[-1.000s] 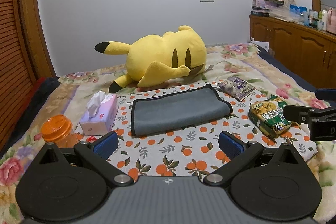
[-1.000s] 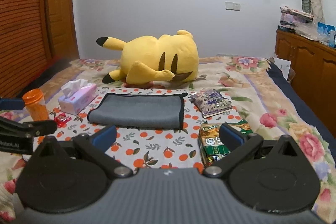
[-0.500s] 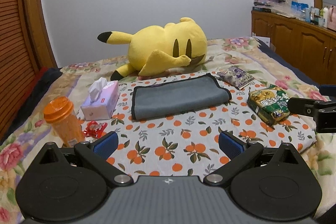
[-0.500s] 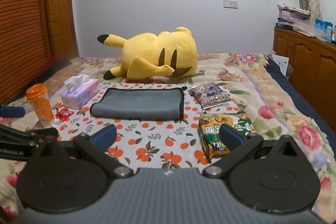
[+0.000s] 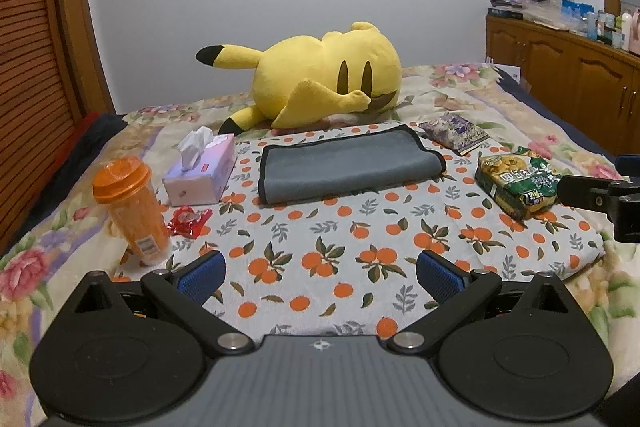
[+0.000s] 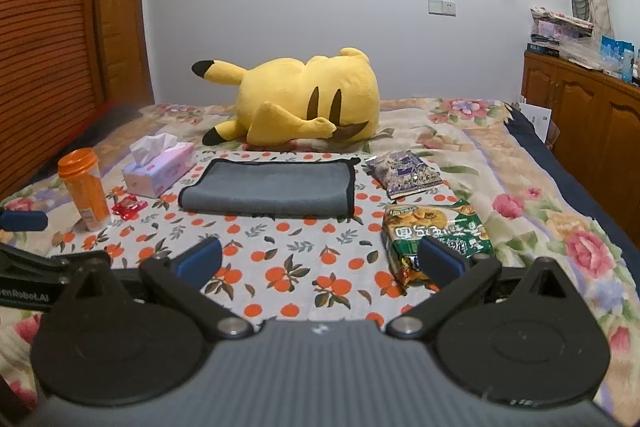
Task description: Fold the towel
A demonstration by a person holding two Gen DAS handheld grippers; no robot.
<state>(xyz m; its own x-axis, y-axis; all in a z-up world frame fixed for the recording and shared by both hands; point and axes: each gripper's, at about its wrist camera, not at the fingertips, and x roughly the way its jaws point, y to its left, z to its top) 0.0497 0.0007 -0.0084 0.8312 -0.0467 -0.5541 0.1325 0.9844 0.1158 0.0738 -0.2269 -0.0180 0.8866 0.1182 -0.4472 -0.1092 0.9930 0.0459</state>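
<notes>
A grey towel with black trim [image 5: 344,166] lies folded flat on the orange-print cloth [image 5: 360,251] on the bed; it also shows in the right wrist view [image 6: 268,189]. My left gripper [image 5: 320,277] is open and empty, held well short of the towel above the cloth's near part. My right gripper [image 6: 320,259] is open and empty, also back from the towel, with its right finger in front of a green snack bag [image 6: 434,235]. The right gripper's side shows at the right edge of the left wrist view [image 5: 604,195].
A yellow plush toy [image 5: 320,83] lies behind the towel. A tissue box [image 5: 200,171], an orange bottle [image 5: 130,207] and a red wrapper [image 5: 188,221] sit left of it. A purple packet [image 5: 454,133] and the green snack bag [image 5: 516,183] sit right. Wooden cabinets [image 5: 568,83] stand at right.
Both grippers have drawn back from the towel and risen a little, so more cloth, the orange bottle and the red wrapper show. The towel has not moved. Both grippers stay open.
</notes>
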